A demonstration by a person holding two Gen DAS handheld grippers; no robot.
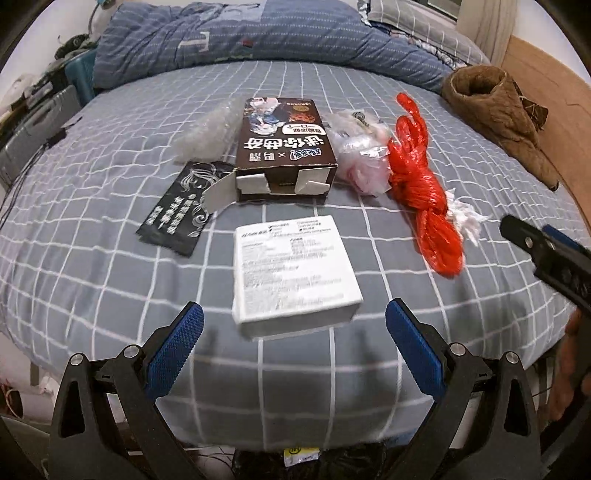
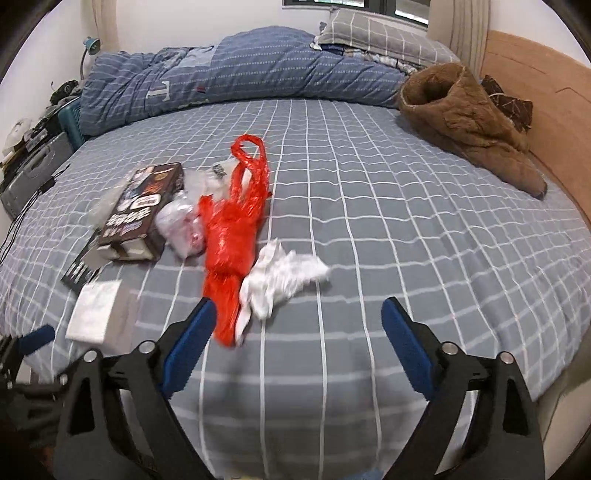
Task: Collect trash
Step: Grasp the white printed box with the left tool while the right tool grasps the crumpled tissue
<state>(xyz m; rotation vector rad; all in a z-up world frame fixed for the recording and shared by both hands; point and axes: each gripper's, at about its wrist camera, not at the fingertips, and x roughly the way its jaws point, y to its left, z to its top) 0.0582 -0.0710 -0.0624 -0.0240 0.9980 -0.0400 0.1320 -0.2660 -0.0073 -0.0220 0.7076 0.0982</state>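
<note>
The left hand-held gripper (image 1: pixel 294 330), spread and empty, faces the white box (image 1: pixel 293 271) lying on the bed (image 1: pixel 424 158) just ahead, long axis running away from it — the right hand-held gripper (image 2: pixel 299 328), also spread, is nearer the red bag (image 2: pixel 231 236) and tissue (image 2: pixel 280 278); the brown box (image 1: pixel 280 147) lies open-ended, contents unseen.

I see a dark brown carton (image 1: pixel 286 147) near the middle of the bed (image 1: pixel 110 295), printed with large white Chinese characters that appear upside down to me; among them I make out an "×" sign, and the rest I cannot read with certainty. A white box (image 1: pixel 295 271) toward the bed's near edge carries a label of small, blurred print, unreadable. A black packet (image 1: pixel 181 210) beside the carton bears white characters, too small to read. A pale letter "T" (image 1: pixel 199 40) shows on the blue quilt (image 1: pixel 295 33).
</note>
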